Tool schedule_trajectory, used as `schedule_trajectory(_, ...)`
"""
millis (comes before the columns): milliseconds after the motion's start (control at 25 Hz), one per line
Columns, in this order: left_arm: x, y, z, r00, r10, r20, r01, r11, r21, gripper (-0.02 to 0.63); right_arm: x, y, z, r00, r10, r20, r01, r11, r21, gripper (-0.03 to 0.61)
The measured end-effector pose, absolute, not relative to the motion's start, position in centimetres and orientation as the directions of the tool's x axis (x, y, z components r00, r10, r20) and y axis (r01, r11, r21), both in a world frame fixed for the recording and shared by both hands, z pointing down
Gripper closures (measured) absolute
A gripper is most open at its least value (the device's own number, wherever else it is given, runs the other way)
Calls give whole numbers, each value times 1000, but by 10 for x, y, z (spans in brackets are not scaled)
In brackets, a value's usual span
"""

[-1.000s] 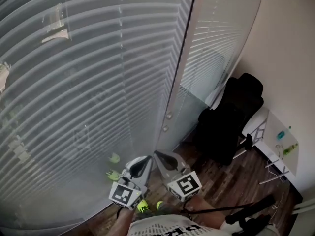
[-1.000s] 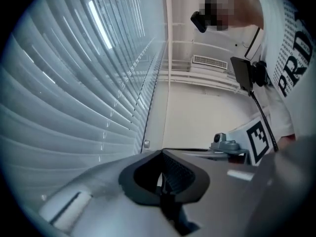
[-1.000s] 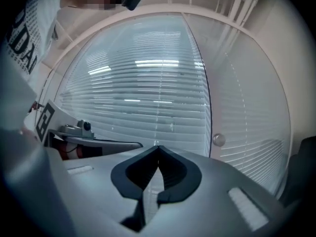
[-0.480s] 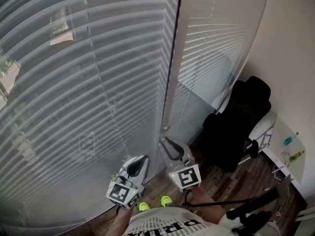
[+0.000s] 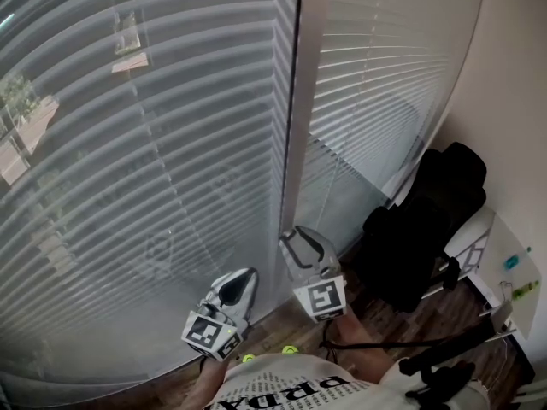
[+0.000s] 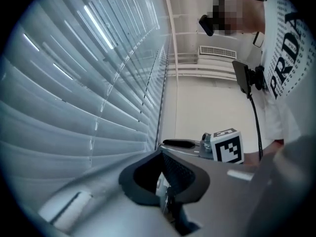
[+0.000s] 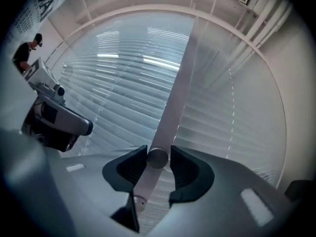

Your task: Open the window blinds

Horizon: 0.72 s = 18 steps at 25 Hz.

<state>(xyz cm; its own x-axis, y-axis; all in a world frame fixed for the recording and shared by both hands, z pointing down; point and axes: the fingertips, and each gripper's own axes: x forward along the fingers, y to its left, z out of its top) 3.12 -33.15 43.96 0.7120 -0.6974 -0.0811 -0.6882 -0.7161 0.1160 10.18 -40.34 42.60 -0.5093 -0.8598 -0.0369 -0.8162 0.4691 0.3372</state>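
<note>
Two handheld grippers point level at lowered window blinds, whose white slats fill the view ahead. The right gripper sits at the pale upright post between two blinds; its jaws have just been opening and stand wide, a small round knob on the post between them. The left gripper, just beside it, faces the slats with jaws pressed together
</note>
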Motion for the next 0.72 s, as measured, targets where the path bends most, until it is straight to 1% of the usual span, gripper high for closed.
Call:
schedule_trajectory(120,30,-333,442,708,-703,-74,-693,-711,121,621,100,-405,429,-552,-834,-16,-785,514,345,425)
schedule_trajectory(240,29,-332,445,711,-700,-67,-690,-713,124,621,97,-401,430,-580,-814,-22,-760,531,375,440)
schedule_trajectory(360,30,-333,445,717,-693,-71,-680,-719,144,621,98,-401,430,-590,-807,-29,-758,542,363,443)
schedule_trajectory(720,32,-333,447,730,-680,-74,-668,-732,134,621,97,-400,428,-592,-805,-46,-774,551,311,443)
